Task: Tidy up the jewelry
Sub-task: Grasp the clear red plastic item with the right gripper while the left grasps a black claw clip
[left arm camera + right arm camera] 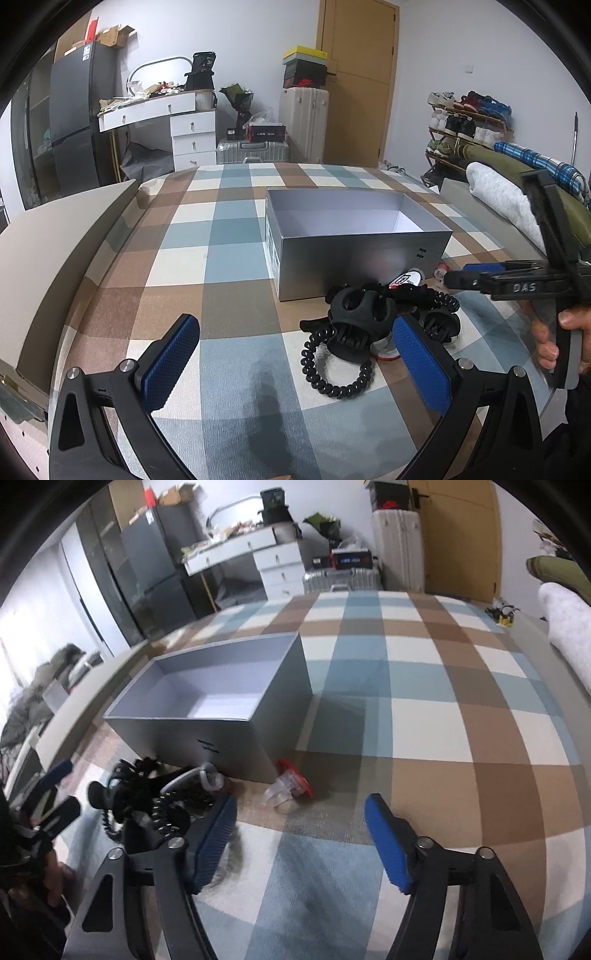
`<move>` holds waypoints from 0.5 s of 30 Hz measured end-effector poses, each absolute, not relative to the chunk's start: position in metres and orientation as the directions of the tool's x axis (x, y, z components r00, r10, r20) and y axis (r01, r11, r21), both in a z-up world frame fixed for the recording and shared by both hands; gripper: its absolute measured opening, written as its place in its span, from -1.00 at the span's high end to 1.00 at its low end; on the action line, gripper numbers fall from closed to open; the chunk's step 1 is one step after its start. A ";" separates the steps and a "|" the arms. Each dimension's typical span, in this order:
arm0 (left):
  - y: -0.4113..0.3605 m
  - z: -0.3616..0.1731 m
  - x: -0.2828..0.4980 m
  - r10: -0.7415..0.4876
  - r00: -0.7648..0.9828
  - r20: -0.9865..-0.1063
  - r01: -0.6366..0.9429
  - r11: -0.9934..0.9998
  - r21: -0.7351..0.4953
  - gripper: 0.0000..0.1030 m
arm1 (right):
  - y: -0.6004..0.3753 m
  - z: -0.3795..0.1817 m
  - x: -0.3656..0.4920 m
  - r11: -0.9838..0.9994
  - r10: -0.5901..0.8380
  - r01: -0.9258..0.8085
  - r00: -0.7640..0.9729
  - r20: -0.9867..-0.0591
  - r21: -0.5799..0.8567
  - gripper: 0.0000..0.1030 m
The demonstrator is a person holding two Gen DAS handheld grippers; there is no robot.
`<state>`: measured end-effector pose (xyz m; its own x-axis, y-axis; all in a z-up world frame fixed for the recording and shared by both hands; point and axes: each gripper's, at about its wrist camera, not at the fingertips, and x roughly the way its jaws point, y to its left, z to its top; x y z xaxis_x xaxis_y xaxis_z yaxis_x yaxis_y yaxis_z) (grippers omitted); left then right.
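A heap of hair accessories lies on the checked cloth in front of an open grey box (354,258): black claw clips (356,314), a black coil hair tie (332,369) and a red and clear clip (291,779). My left gripper (295,354) is open and empty, its right finger beside the heap. My right gripper (301,834) is open and empty just short of the red and clear clip; it also shows from the side in the left wrist view (458,278). The box (207,701) is empty inside.
The checked cloth (221,258) covers a bed-like surface. A beige board (55,258) lies along its left side, rolled blankets (509,199) along the right. Beyond stand a white desk (177,122), suitcases (258,147), a shoe rack (469,125) and a door.
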<state>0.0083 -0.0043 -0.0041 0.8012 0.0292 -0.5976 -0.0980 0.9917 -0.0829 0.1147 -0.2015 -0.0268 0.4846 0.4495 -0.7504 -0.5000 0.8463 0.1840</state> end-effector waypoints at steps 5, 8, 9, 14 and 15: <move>-0.007 -0.005 0.012 0.024 0.798 -0.602 -0.089 0.993 -0.079 -0.98 | -0.191 -0.033 0.118 0.840 0.433 -0.520 0.473 -0.768 0.154 -0.22; -0.009 -0.005 0.010 0.026 0.800 -0.600 -0.084 0.994 -0.069 -0.98 | -0.186 -0.033 0.119 0.841 0.416 -0.526 0.480 -0.773 0.126 -0.16; -0.009 -0.005 0.010 0.027 0.800 -0.600 -0.084 0.994 -0.068 -0.98 | -0.185 -0.034 0.120 0.842 0.408 -0.527 0.484 -0.774 0.114 -0.12; -0.008 -0.004 0.011 0.023 0.796 -0.605 -0.086 0.993 -0.075 -0.98 | -0.177 -0.034 0.121 0.841 0.372 -0.538 0.502 -0.781 0.055 0.23; -0.008 -0.004 0.011 0.023 0.796 -0.605 -0.087 0.993 -0.077 -0.98 | -0.175 -0.034 0.122 0.839 0.370 -0.541 0.504 -0.781 0.048 0.35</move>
